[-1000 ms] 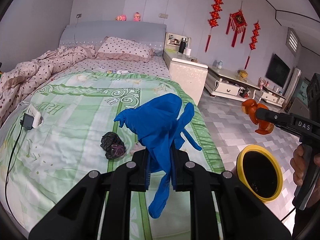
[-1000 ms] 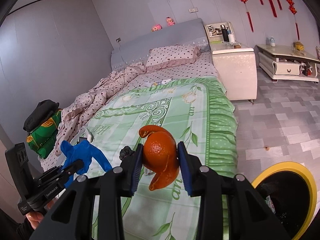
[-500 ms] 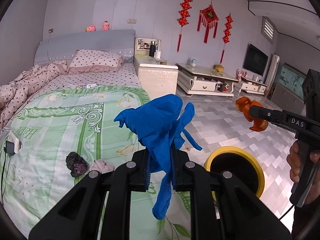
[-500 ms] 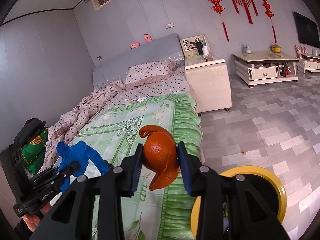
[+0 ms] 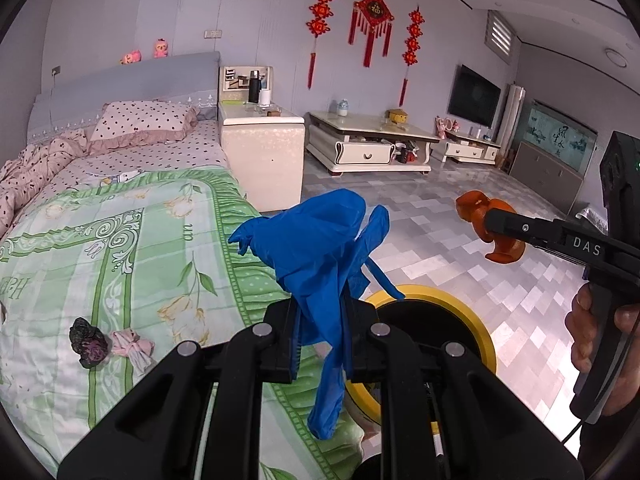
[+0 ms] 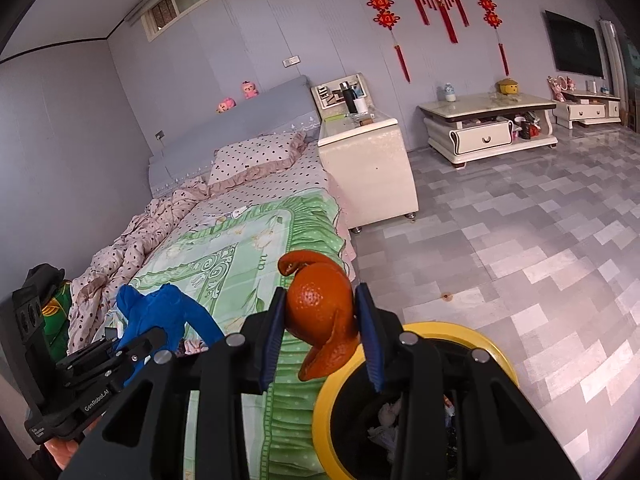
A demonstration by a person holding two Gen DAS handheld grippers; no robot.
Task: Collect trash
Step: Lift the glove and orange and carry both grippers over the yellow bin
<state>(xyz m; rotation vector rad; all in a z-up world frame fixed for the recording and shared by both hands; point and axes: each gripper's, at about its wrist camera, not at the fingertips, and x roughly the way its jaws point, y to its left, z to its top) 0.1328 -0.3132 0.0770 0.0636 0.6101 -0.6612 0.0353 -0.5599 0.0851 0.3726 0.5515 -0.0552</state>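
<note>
Left claw (image 5: 320, 332) and right claw (image 6: 322, 332) both clamped, raised side by side.

right gripper (image 5: 490, 236) body, seen off to the right of the left fingers: "DAS"
left gripper (image 6: 132, 344) body, seen left of the right fingers: "GenRobot.AI"; smaller line below it unreadable
red wall knot ornament (image 5: 375, 9), far beyond the fingers: "福"
green quilt (image 5: 120, 248), left of the left fingers: letters, partly legible "un"

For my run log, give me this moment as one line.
stage: carrying trash to bin | left gripper: shut on blue glove | right gripper: shut on orange peel | yellow-rimmed bin: below both | bed: two scraps left
</note>
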